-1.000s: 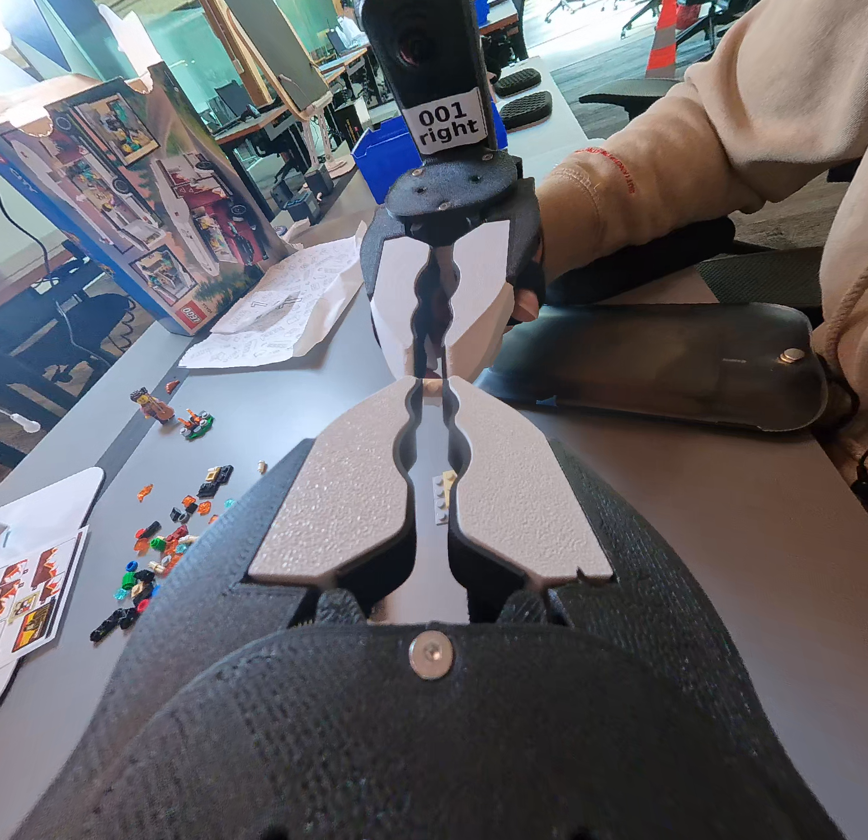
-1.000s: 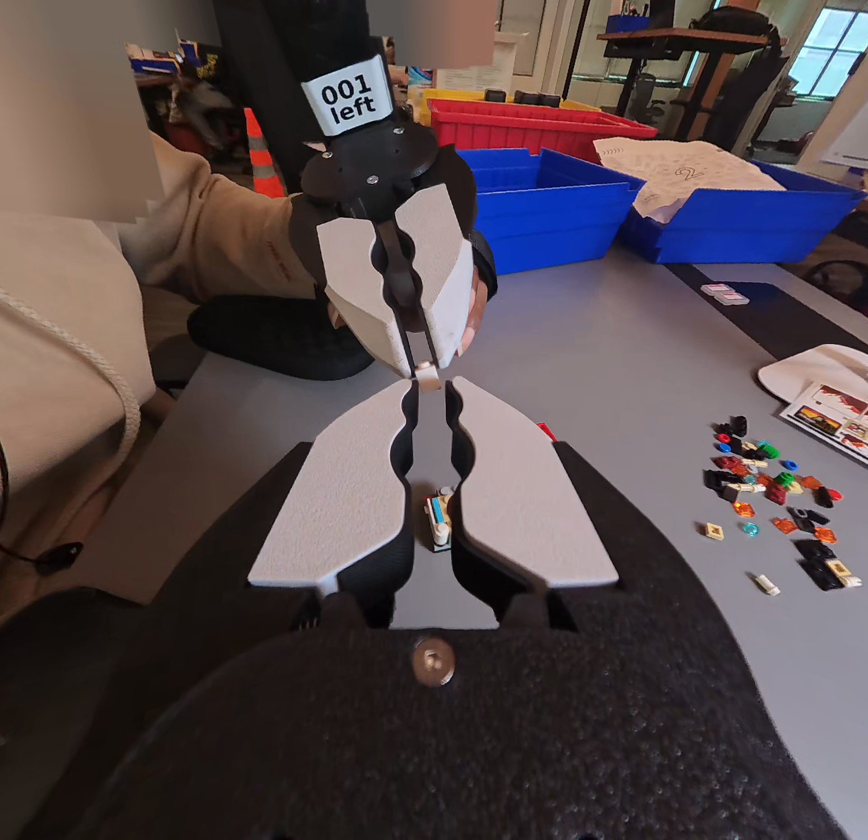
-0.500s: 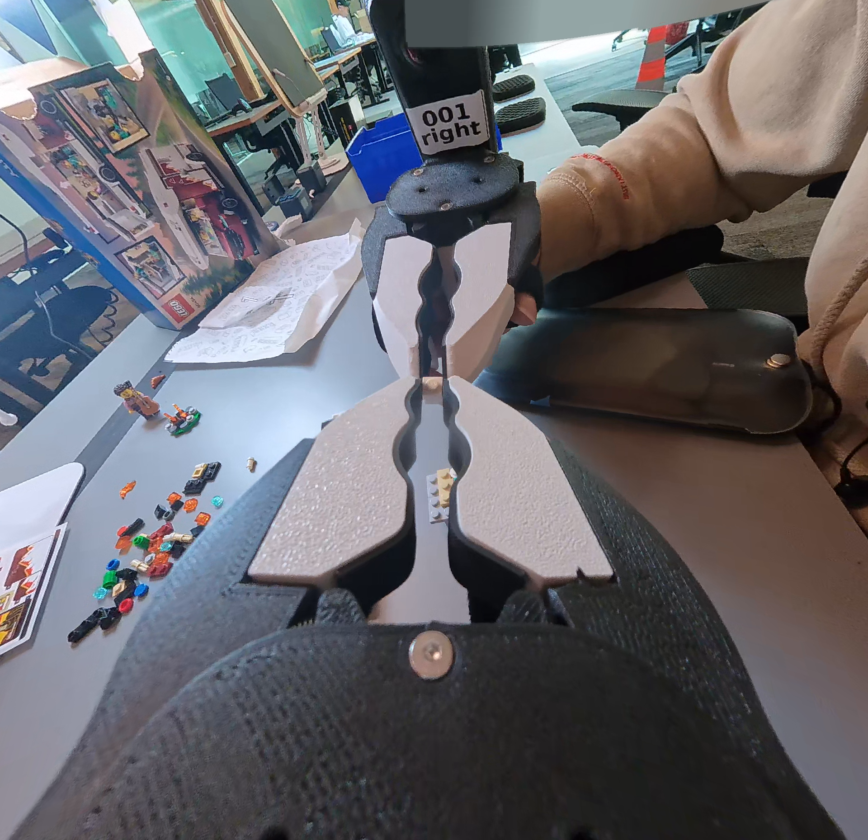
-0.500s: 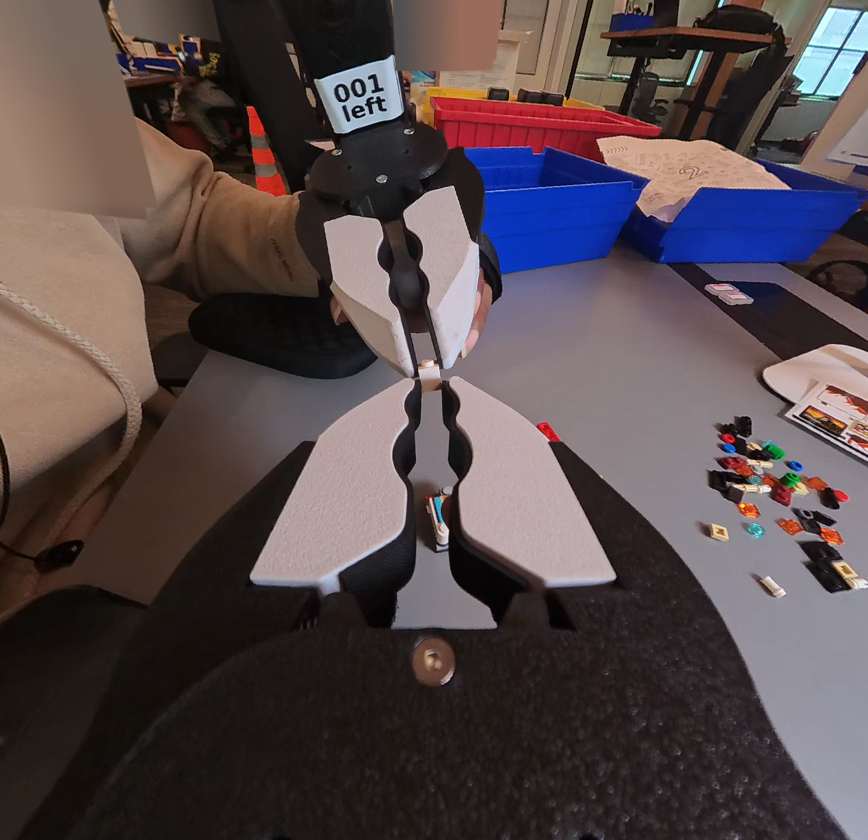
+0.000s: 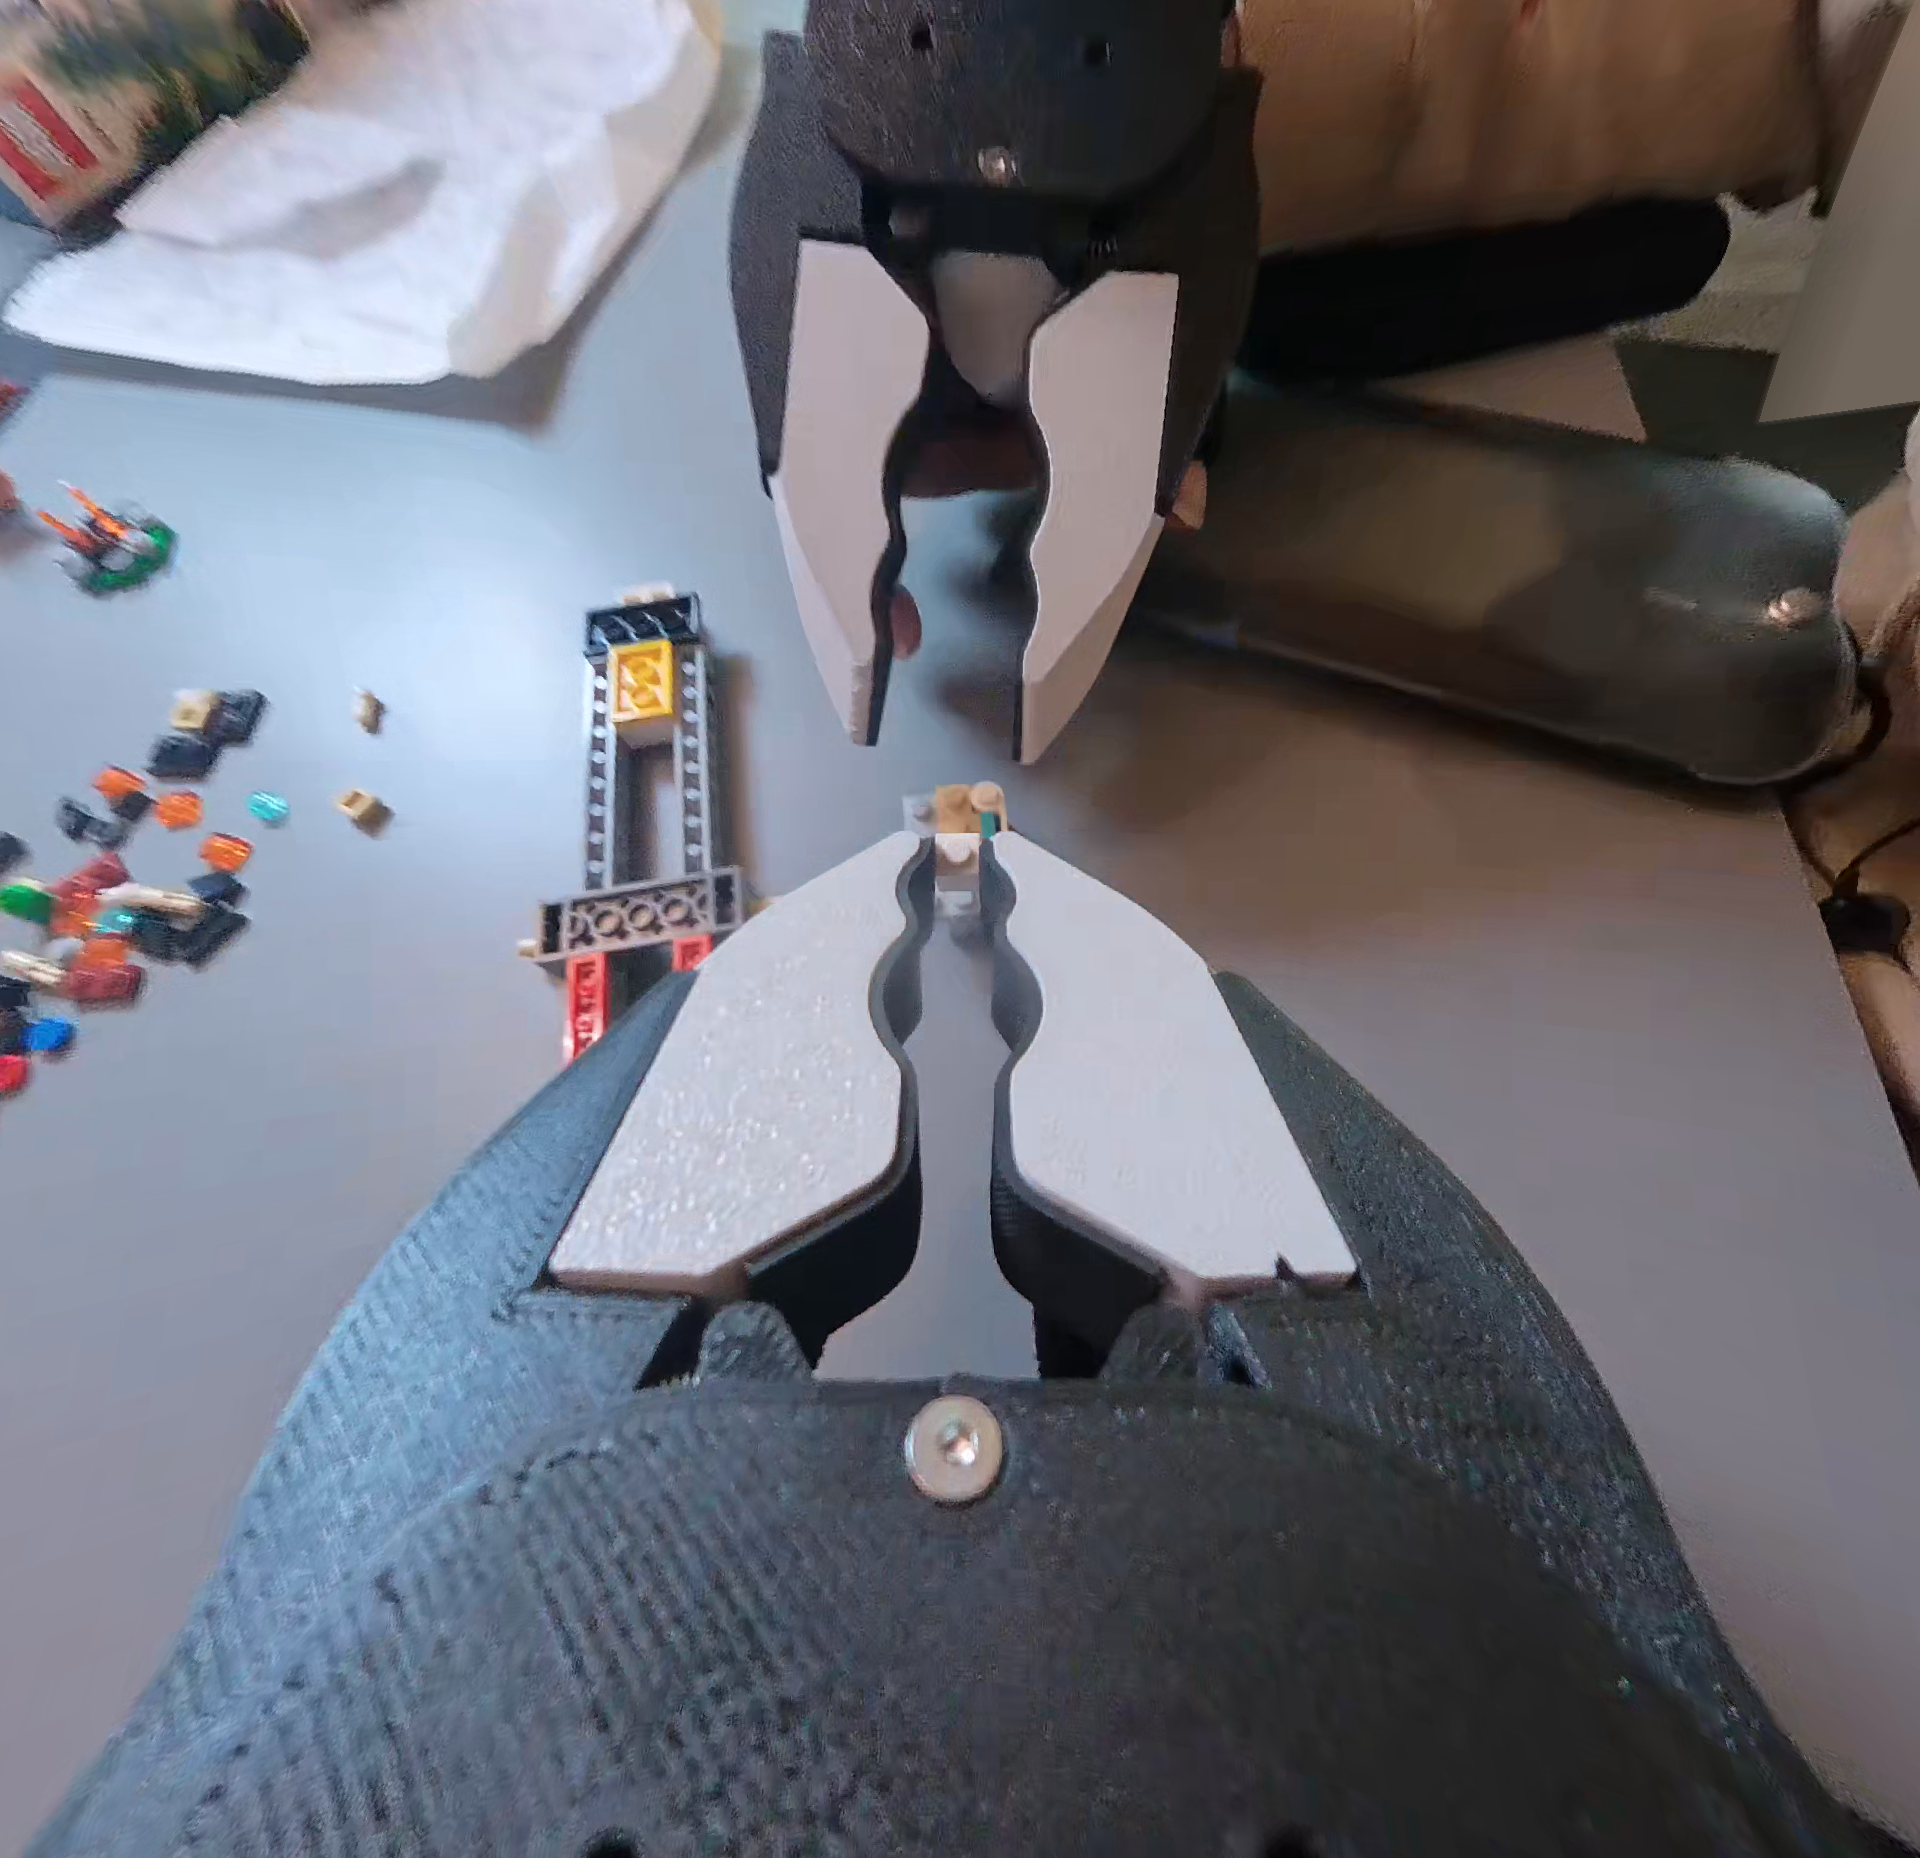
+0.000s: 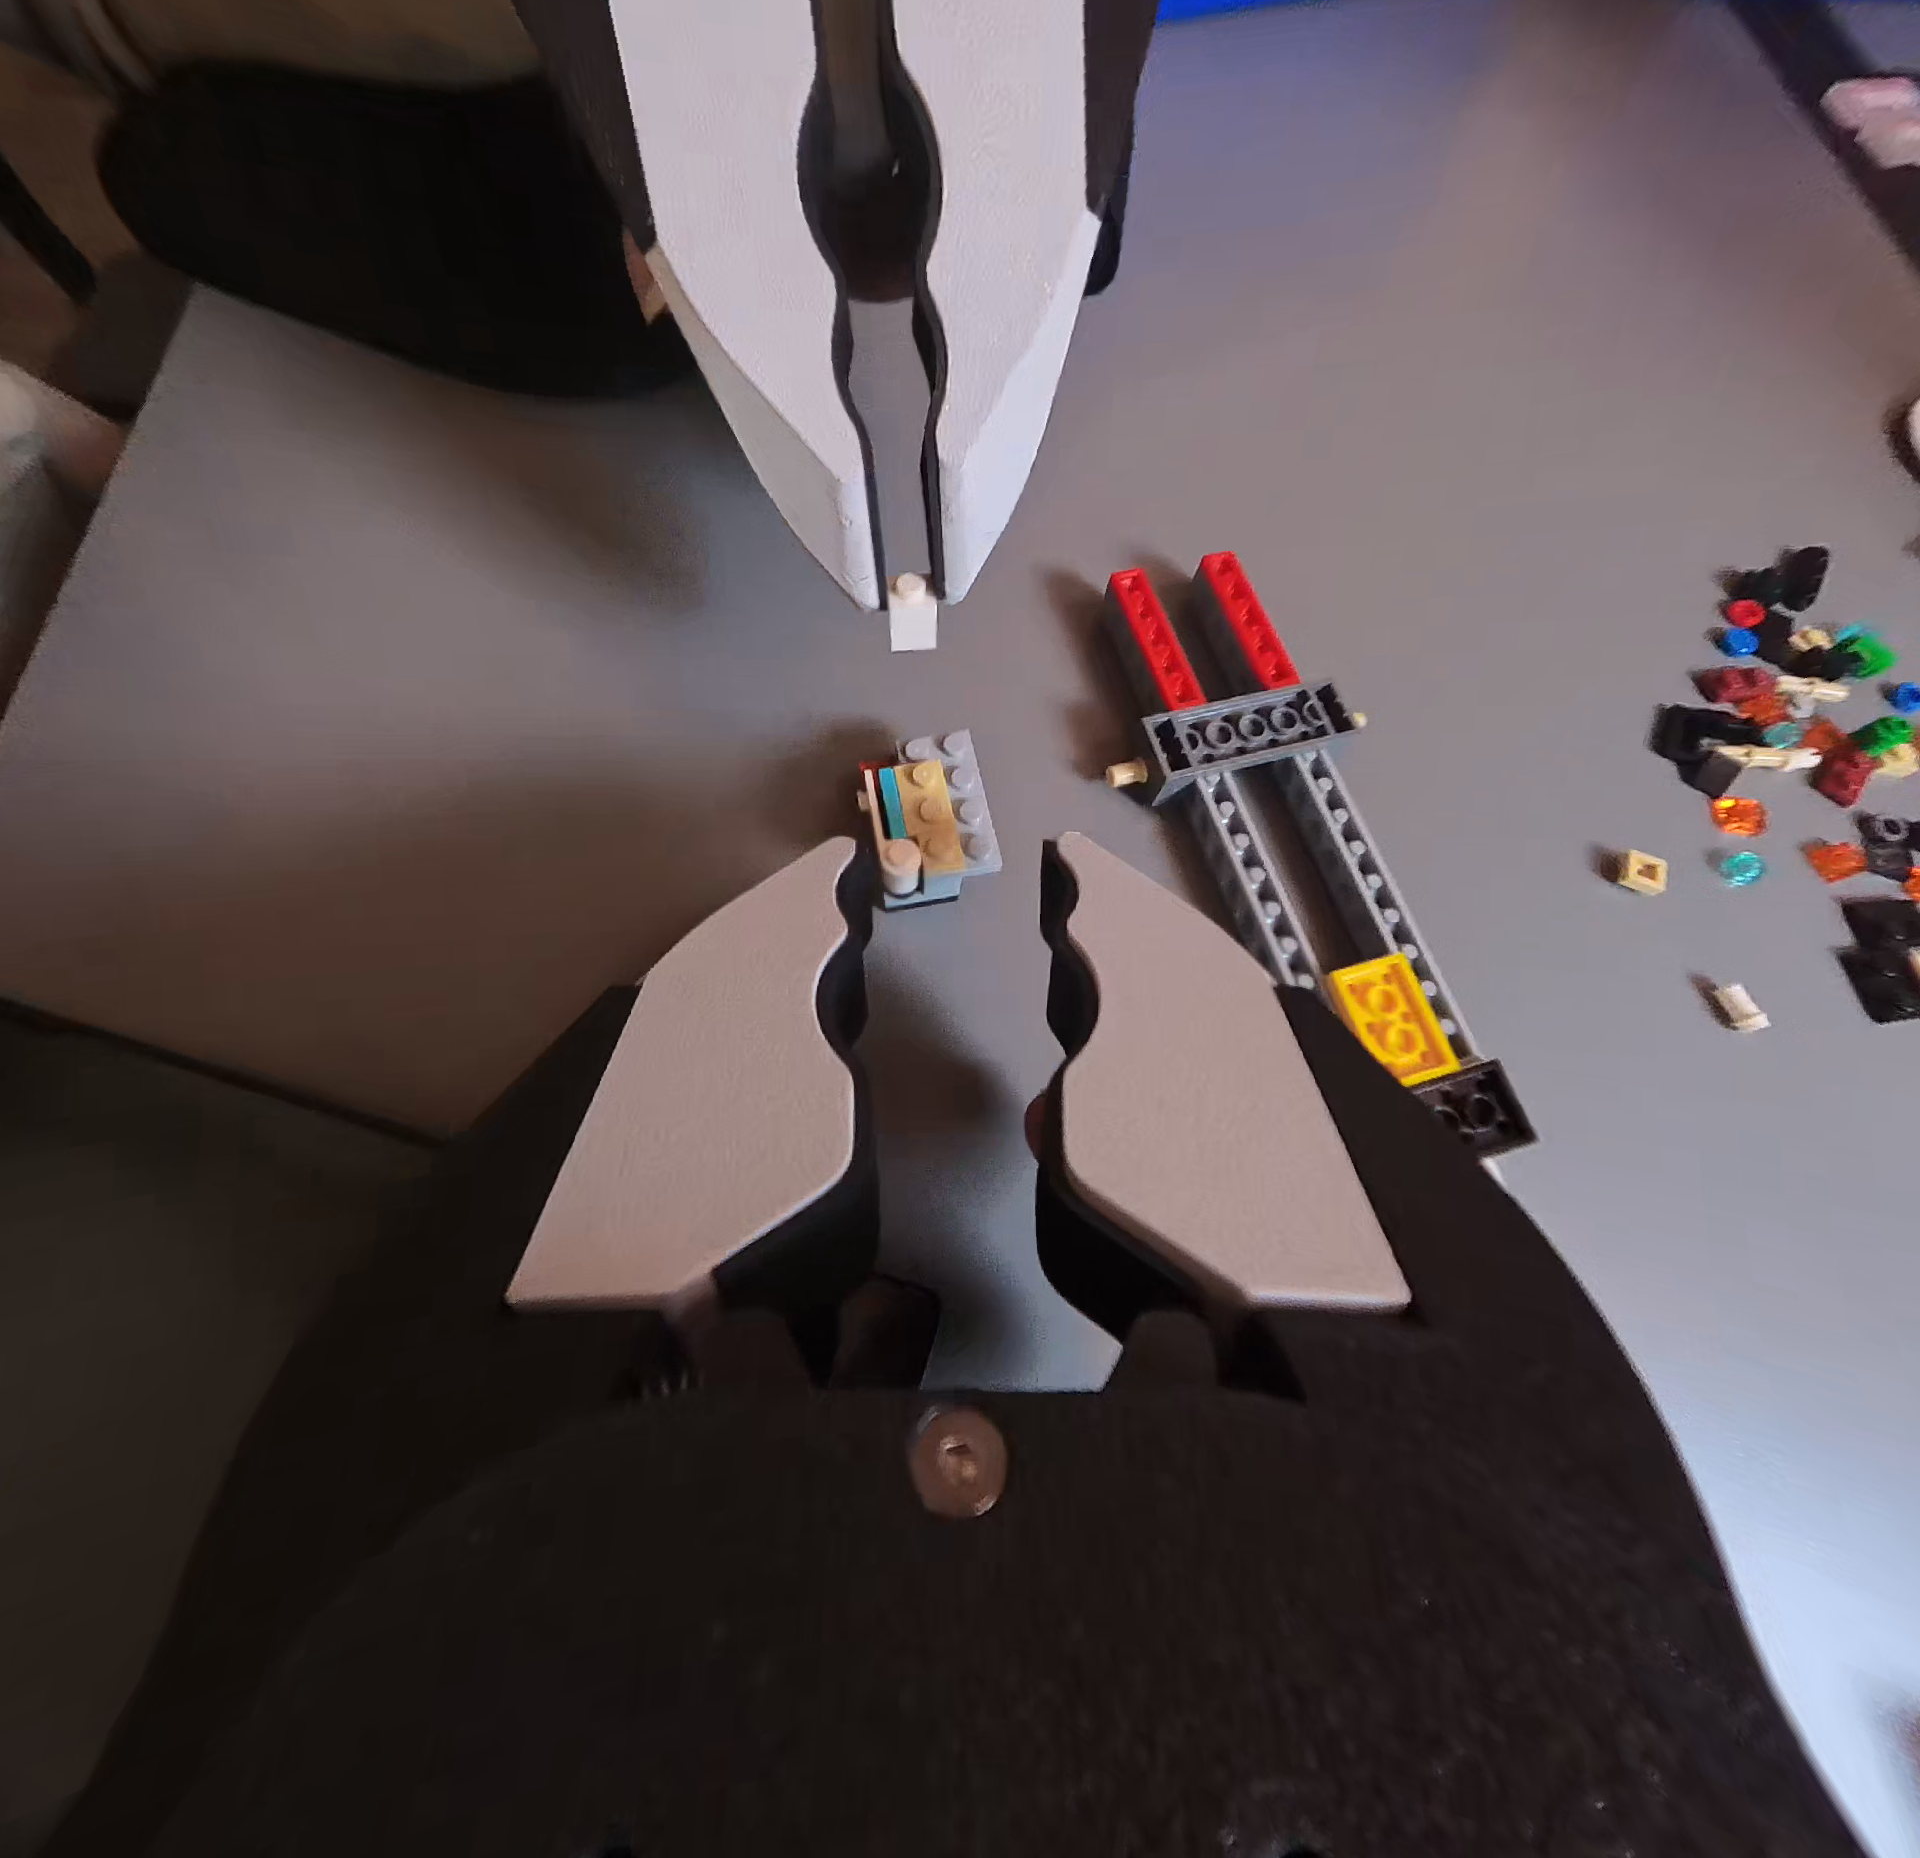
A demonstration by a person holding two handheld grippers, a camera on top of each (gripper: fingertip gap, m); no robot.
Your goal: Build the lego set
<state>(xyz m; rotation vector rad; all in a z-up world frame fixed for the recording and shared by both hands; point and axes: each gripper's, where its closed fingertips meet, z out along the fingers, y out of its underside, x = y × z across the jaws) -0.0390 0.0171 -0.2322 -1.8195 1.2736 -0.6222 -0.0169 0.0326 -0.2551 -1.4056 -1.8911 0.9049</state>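
My left gripper is shut on a small white one-stud brick and holds it just above the grey table. The right wrist view shows the same brick sticking out of the left gripper's tips. My right gripper is open and empty; it faces the left one. A small grey, tan and teal assembly lies on the table between the two grippers, just past the right fingertips. It also shows beyond the held brick.
A long frame of grey beams with red ends and a yellow plate lies beside the assembly, also in the left wrist view. Several loose small pieces are scattered farther out. A white paper bag and a black armrest are nearby. One gripper's finger ends stand about 4 centimetres off the other's.
Both grippers have tipped down toward the table. My right gripper has opened and let go of the small white brick, which stays in the left gripper.
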